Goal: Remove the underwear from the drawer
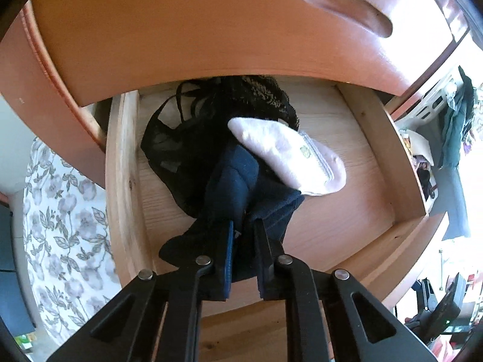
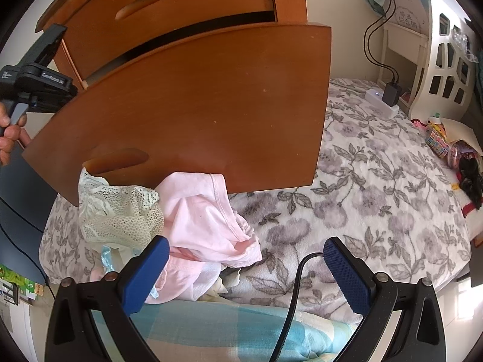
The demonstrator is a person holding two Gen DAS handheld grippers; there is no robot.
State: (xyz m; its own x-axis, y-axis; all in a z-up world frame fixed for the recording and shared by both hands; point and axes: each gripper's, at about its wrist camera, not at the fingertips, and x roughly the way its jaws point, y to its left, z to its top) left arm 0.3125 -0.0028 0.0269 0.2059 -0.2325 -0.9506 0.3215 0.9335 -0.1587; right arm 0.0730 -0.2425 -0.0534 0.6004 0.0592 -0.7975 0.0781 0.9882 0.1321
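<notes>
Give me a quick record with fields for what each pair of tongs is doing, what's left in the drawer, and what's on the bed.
left tongs: shut on navy underwear, over the open drawer
right tongs: open, empty, above the bed
still in drawer: black lace garment, pale pink folded piece lying on the pile
on floral bedspread: pink underwear, cream lace piece
</notes>
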